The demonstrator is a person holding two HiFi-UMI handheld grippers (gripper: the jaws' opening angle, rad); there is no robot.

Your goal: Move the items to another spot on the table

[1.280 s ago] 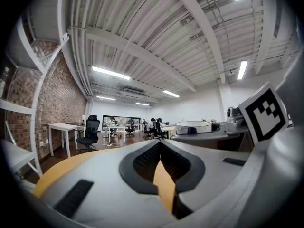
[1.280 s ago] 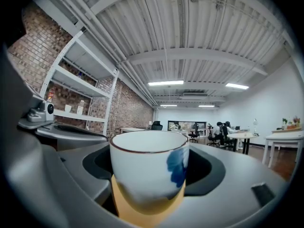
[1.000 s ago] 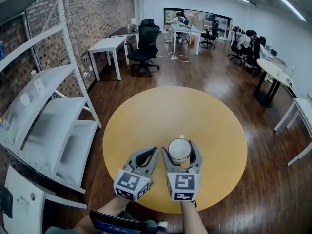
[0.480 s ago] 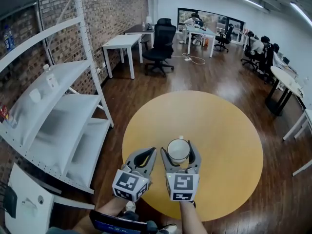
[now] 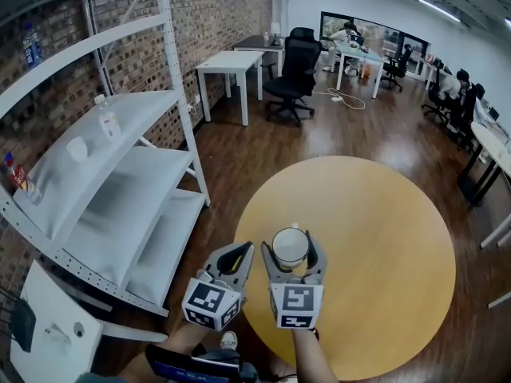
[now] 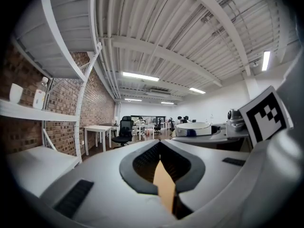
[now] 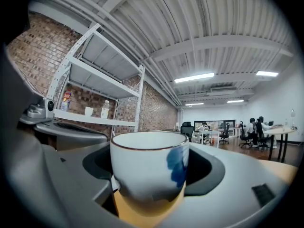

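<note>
A white cup (image 5: 291, 246) with a brown rim and a blue mark sits between the jaws of my right gripper (image 5: 291, 242), which is shut on it over the left part of the round yellow table (image 5: 375, 238). The right gripper view shows the cup (image 7: 148, 170) upright and close up, with yellow tabletop under it. My left gripper (image 5: 242, 250) hangs just left of the right one, at the table's left edge. Its jaws meet with nothing between them (image 6: 160, 144). From the left gripper view the cup (image 6: 192, 128) appears at the right.
A white shelf unit (image 5: 104, 182) stands close on the left against the brick wall, with a bottle (image 5: 105, 118) and a small white cup (image 5: 77, 148) on one shelf. A white desk (image 5: 231, 62) and a black office chair (image 5: 295, 70) stand farther back on the wood floor.
The view has swung left: the shelf unit is now larger and nearer, and the table sits farther right. Both grippers, cup still held, are now nearer the table's left edge.
</note>
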